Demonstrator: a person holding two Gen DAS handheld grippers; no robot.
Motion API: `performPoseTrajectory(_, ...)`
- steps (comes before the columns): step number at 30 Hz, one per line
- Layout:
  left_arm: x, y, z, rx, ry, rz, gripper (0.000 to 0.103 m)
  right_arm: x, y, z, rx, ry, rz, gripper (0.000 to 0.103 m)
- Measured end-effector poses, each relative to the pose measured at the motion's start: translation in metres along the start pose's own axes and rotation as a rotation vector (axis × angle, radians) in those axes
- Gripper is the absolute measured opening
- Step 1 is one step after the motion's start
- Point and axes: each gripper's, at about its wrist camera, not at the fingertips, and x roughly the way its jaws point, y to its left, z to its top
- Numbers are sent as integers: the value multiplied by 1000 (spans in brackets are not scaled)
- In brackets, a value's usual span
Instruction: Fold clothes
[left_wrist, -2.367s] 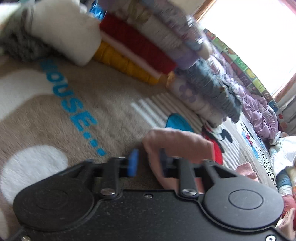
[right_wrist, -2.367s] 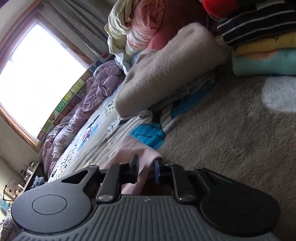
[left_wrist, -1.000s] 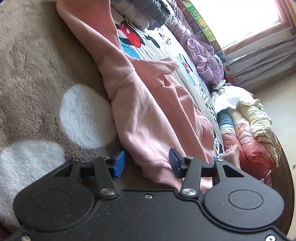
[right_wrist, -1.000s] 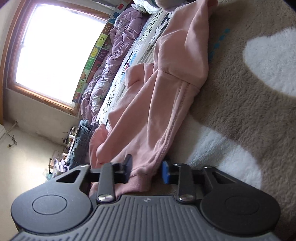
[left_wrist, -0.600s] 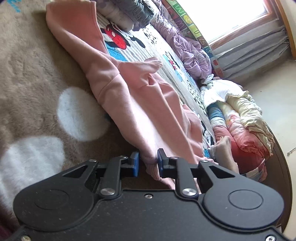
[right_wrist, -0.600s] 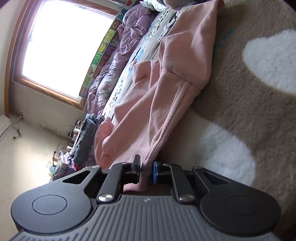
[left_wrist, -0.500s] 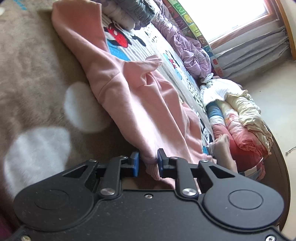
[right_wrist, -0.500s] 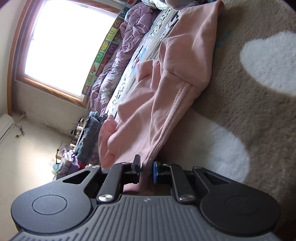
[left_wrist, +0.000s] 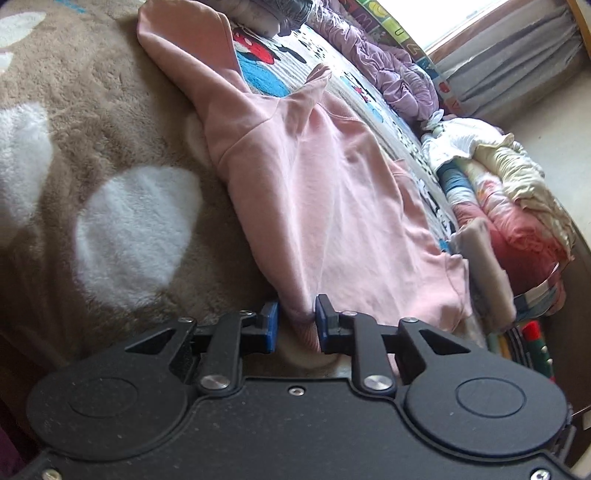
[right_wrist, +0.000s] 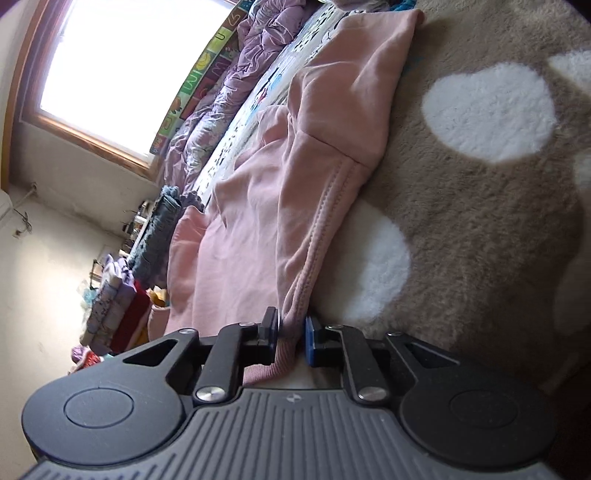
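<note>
I have both tongs clamped on the ribbed hem of the pink sweatshirt (left_wrist: 325, 192): the left tongs (left_wrist: 295, 325) at one corner, jaws easing slightly apart with cloth between them, the right tongs (right_wrist: 291, 336) at the other. Beyond the hem, the sweatshirt lies spread on the spotted tan blanket (left_wrist: 110, 184), its sleeves farthest. This looks like straightening; next I'd carry the hem over toward the shoulders, keeping both corners level.

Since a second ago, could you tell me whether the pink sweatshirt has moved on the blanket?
Yes. The pink sweatshirt has spread flatter, its hem drawn nearer past the blanket's white spot, with the left tool pinching the hem.
</note>
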Motion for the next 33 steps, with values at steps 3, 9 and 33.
performPoseTrajectory(3,-3,-1,-4,20,6,12,26,-10,4,-6,-33,-5,-23,17)
performPoseTrajectory(9,-15,2,-6,-4,11,11,50,-32,16,-14,-92,-45,-57,30)
performPoseTrajectory(33,-54,99,90,-135,-233,-34,74,20,88,-41,-625,-72,-66,33)
